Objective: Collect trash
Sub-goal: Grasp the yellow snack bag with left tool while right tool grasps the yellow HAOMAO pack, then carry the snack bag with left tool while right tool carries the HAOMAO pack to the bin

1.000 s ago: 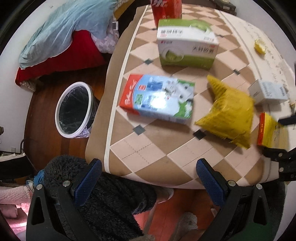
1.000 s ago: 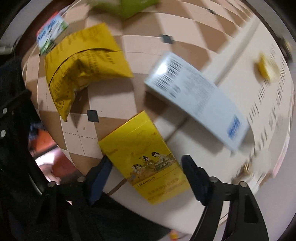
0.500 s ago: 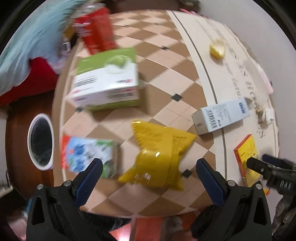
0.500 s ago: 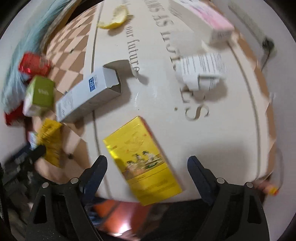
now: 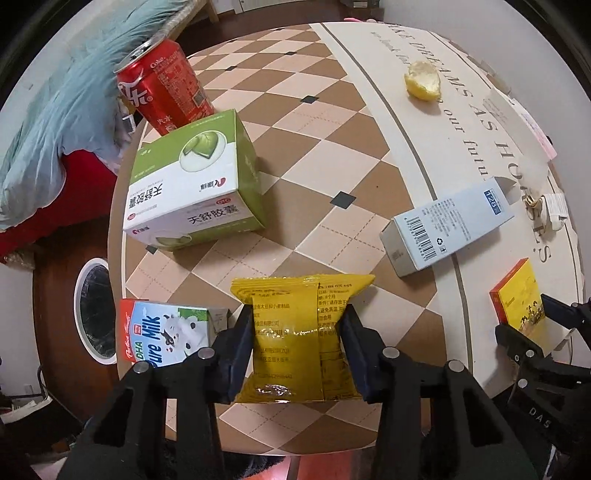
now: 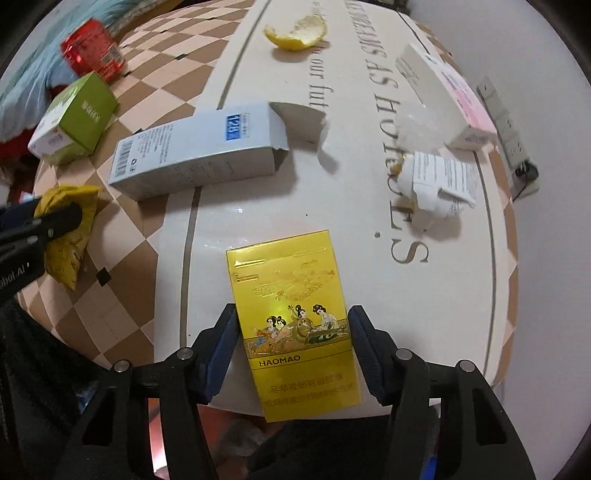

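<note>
Yellow snack packet (image 5: 295,332) between left gripper (image 5: 295,345) fingers, cigarette pack (image 6: 293,332) between right gripper (image 6: 291,345) fingers.

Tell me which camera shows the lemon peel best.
The right wrist view. There the lemon peel lies large at the top, its curled rind and pale inside plain. The left wrist view shows it smaller and farther off, a yellow lump on the table's cream band.
</note>
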Demonstrator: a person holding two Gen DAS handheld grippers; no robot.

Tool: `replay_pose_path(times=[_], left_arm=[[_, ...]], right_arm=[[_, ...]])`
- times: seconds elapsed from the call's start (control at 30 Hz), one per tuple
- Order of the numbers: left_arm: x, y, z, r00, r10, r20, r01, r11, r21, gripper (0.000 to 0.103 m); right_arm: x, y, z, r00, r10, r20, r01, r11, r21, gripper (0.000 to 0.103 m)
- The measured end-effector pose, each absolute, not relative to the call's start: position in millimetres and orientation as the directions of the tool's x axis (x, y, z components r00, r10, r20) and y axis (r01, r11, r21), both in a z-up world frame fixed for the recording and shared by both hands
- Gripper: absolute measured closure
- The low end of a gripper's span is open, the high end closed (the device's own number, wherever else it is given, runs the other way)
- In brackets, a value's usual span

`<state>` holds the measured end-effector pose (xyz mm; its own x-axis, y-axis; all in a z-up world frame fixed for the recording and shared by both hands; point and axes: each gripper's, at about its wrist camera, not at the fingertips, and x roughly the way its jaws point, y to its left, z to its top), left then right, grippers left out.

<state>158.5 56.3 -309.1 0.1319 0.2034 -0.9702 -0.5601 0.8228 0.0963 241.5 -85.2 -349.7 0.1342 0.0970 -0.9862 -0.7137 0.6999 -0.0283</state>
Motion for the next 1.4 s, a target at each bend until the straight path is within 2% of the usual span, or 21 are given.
replay_pose_path(times=[0.17, 0.27, 0.37, 0.5, 0.6, 0.67, 0.77, 1.07, 1.2, 1.4], left_arm=[[153, 50, -300, 0.143, 0.196, -0.970, -0.575, 0.814, 0.080, 0.061], [157, 43, -308, 0.129, 0.151, -0.980, -0.573, 0.818, 0.050, 0.060], [160, 41, -313, 0.124, 0.183, -0.975, -0.558, 0.825, 0.084, 0.058], [160, 40, -314, 0.131, 0.188, -0.973, -0.562, 0.823, 0.083, 0.061], [156, 36, -311, 0.143, 0.196, -0.970, -0.565, 0.821, 0.083, 0.063], [154, 35, -308, 0.151, 0.200, -0.968, -0.567, 0.820, 0.081, 0.064], [147, 29, -293, 0.183, 0.208, -0.961, -0.573, 0.817, 0.067, 0.065], [114, 47, -210, 0.332, 0.289, -0.898, -0.630, 0.777, 0.018, 0.065], [86, 73, -162, 0.401, 0.351, -0.846, -0.665, 0.747, -0.006, 0.065], [23, 132, -122, 0.430, 0.422, -0.798, -0.728, 0.685, -0.030, 0.065]], right_arm=[[257, -102, -340, 0.110, 0.124, -0.986, -0.668, 0.744, 0.019, 0.042], [268, -108, -343, 0.086, 0.123, -0.989, -0.630, 0.775, 0.042, 0.040], [267, -104, -346, 0.086, 0.083, -0.993, -0.654, 0.756, 0.007, 0.037], [270, -103, -351, 0.096, 0.056, -0.994, -0.678, 0.735, -0.024, 0.034], [268, -105, -350, 0.108, 0.061, -0.992, -0.687, 0.726, -0.030, 0.035], [262, -106, -348, 0.119, 0.074, -0.990, -0.693, 0.721, -0.029, 0.041], [243, -111, -341, 0.124, 0.095, -0.988, -0.673, 0.739, -0.013, 0.042], [213, -118, -261, 0.208, 0.273, -0.939, -0.637, 0.767, 0.081, 0.042], [206, -93, -220, 0.246, 0.354, -0.902, -0.666, 0.738, 0.108, 0.042], [167, -17, -163, 0.202, 0.509, -0.837, -0.737, 0.642, 0.213, 0.042]])
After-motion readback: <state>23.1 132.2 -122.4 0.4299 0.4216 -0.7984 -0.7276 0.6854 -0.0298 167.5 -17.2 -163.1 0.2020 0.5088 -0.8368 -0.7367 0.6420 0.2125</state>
